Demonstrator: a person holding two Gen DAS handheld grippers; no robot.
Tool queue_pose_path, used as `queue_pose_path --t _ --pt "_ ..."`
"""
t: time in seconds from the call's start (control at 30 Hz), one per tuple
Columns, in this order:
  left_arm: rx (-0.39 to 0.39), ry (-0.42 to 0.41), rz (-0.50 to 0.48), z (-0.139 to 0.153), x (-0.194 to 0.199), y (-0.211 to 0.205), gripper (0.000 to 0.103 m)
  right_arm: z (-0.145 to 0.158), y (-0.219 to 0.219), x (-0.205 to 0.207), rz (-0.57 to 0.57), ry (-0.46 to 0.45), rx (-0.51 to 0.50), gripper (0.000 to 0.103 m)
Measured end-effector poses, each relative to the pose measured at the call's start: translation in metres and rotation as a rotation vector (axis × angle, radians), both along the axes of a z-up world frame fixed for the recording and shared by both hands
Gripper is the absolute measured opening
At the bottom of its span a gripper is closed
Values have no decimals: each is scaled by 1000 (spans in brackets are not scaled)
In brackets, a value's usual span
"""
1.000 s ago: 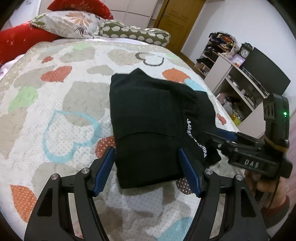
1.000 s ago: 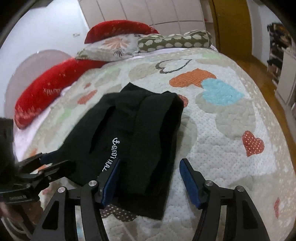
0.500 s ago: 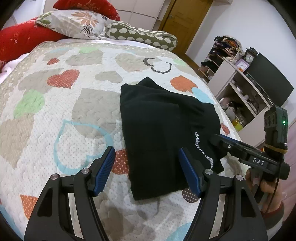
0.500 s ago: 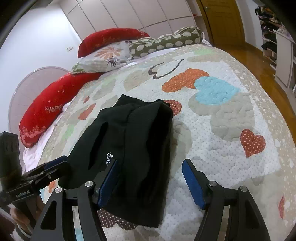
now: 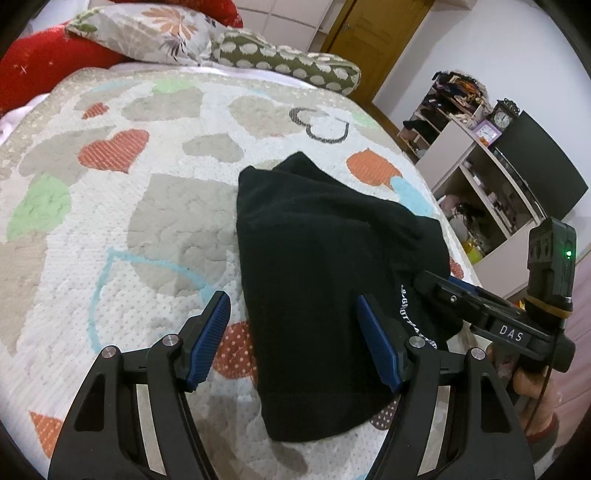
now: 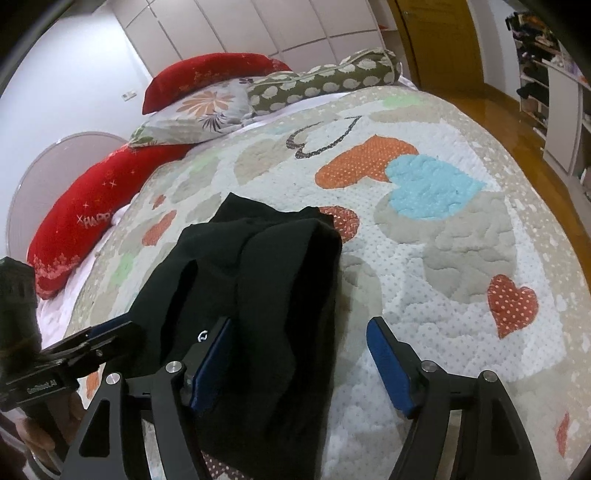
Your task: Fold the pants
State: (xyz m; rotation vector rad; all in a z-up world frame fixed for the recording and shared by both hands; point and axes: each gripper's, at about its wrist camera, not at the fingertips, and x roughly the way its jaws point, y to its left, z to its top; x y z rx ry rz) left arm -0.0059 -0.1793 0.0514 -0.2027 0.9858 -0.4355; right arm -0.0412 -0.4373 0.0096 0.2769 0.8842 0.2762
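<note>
Left gripper [image 5: 293, 341]: jaws stand wide apart, blue pads bare, nothing held. The near left edge of the folded black pants [image 5: 332, 280] lies below the gap between the fingers; whether the pads touch the cloth cannot be told.

Right gripper [image 6: 299, 363]: jaws have just been opening and now stand wide. The near right part of the pants [image 6: 258, 280] lies beneath and between the fingers, but the pads do not press on it. No grip on the garment.

Each gripper appears in the other's view: the right one [image 5: 452, 286] at the pants' right edge with a hand [image 5: 528, 380] on its handle, the left one [image 6: 107, 332] at the pants' left edge.

The pants lie folded into a compact dark bundle on the heart-patterned quilt [image 6: 443, 229], toward the near side of the bed, white lettering [image 5: 408, 317] showing on the near right fold.

Beyond, at the head of the bed: red pillows [image 6: 92, 221], a floral pillow [image 6: 199, 114], a spotted bolster [image 6: 325, 85]. Shelving [image 5: 476, 177] stands beside the bed, a wooden door [image 5: 373, 33] behind.
</note>
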Motion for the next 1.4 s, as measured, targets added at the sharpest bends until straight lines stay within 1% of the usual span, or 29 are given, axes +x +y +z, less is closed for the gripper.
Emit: queue_pose_path --t 0.13,0.2,0.27,0.33,0.4,0.47,0.5,0.57,0.67,0.7,0.73,0.83,0.9,0.93,1.07,1.1,1.17,1.2,1.27,1.3,1.33,1.37,1.4 --pt "-17 29 -12 -9 9 -5 71 -9 -2 10 0 25 44 75" --pt "-34 46 -16 -13 13 -6 72 -11 -4 13 2 18 70 76" --pt "-48 56 -16 -17 17 -6 75 -11 -4 16 7 13 81 76" --pt "-58 63 -18 -19 21 -7 75 -11 -4 19 9 4 84 76" --pt "-61 62 -20 -20 24 -9 75 -8 -2 20 10 -25 73 75" --pt "-58 57 -24 -20 26 -12 75 -5 3 22 36 -48 57 53" --pt "-53 57 -22 -21 26 -13 75 -3 7 24 43 -52 40 53" --pt "-52 53 -15 -21 25 -14 75 2 11 27 43 -70 -7 47" --pt "-49 58 -18 -21 20 -17 75 8 14 24 43 -66 -80 46" --pt "-37 45 -19 -21 16 -19 75 9 14 20 36 -69 -107 46" --pt "-30 33 -17 -22 14 -20 75 7 11 19 27 -66 -113 46" --pt "-22 16 -9 -25 12 -23 75 -1 -3 20 9 -18 -25 47" --pt "-25 20 -10 -24 12 -22 75 5 -10 15 -9 -22 4 51" --pt "-25 25 -12 -24 13 -21 75 9 -10 13 -16 -31 3 53" --pt "-25 30 -10 -25 13 -20 75 38 -4 7 -57 -145 -66 54" --pt "-27 28 -6 -25 13 -20 75 42 0 10 -48 -159 -74 54" --pt "-26 25 -2 -25 12 -21 75 44 9 18 -17 -160 -92 54" --pt "-25 24 1 -26 12 -21 76 41 17 24 -4 -155 -131 54" --pt "-20 23 2 -26 12 -23 76 29 28 41 -9 -109 -232 54" --pt "-16 23 2 -26 13 -25 76 22 31 47 -11 -90 -256 54" --pt "-12 22 3 -26 14 -26 77 15 31 55 -15 -78 -270 54" --pt "-10 22 4 -27 15 -27 77 7 28 62 -20 -68 -263 54" --pt "-6 22 7 -27 16 -28 78 1 24 67 -24 -53 -234 55"
